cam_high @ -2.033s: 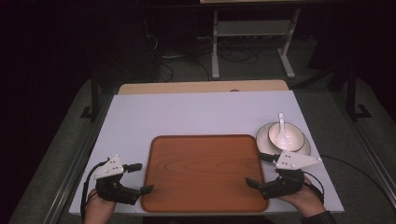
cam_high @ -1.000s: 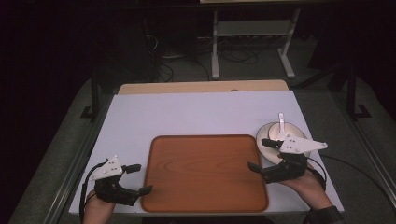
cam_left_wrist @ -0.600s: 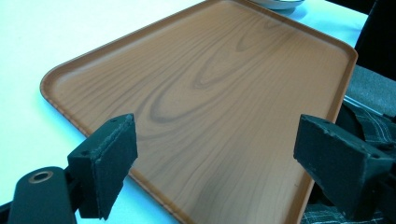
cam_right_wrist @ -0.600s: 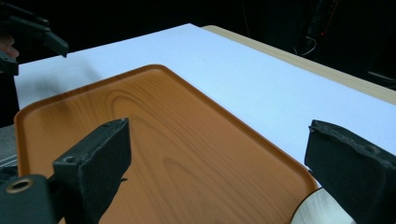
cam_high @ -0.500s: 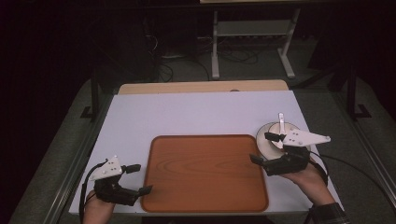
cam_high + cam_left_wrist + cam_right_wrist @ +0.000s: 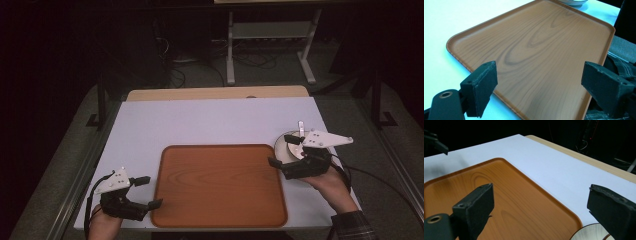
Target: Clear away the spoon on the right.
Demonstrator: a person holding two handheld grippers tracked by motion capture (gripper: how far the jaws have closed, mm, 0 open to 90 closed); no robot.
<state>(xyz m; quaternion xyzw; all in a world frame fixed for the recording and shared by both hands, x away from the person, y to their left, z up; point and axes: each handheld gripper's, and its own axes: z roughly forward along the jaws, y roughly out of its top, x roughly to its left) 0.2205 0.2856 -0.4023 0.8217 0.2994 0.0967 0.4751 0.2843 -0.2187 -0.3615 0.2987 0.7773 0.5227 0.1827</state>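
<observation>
Right gripper [image 6: 284,153]: jaws spread, empty, lifted from the tray [image 6: 220,185] edge to above the bowl [image 6: 286,147]; bowl pickup likely next. Left gripper [image 6: 145,191]: unchanged, spread.

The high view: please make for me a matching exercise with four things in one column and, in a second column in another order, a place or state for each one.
Things:
1. tray
2. bowl
3. left gripper
4. right gripper

Places or states:
A. open, at the near left corner of the table
B. open, over the near edge of the bowl
C. empty, flat in the middle of the table
D. beside the tray's right edge, with a white utensil in it

Pairs: 1-C, 2-D, 3-A, 4-B
</observation>
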